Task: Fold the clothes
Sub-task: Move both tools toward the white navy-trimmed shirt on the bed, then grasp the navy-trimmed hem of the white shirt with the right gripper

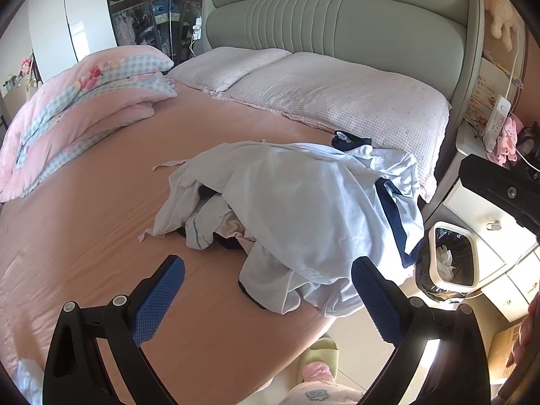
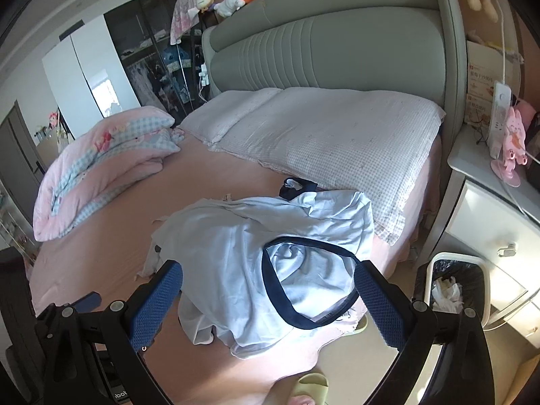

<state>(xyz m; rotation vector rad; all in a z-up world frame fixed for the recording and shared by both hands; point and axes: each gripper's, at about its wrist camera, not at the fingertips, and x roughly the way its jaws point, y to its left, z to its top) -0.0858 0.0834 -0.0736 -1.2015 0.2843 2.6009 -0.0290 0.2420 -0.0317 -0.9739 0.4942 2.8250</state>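
Left gripper (image 1: 268, 290): nearest, fingers wide apart, holding nothing, above near bed edge.
Clothes pile (image 1: 297, 209): pale blue, navy trim, crumpled on pink sheet (image 1: 101, 202), right side, near pillows (image 1: 337, 98).
Right gripper (image 2: 270, 298): fingers spread, empty, over navy-edged opening (image 2: 270, 290).
Bin (image 2: 455, 287): right, beside bed.
Risk: tangled layers; one pinch may lift several garments, or drag the overhanging hem off the edge.

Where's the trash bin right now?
The white-rimmed trash bin with a black liner stands on the floor at the right in both views, between the pink bed's corner and the white nightstand.
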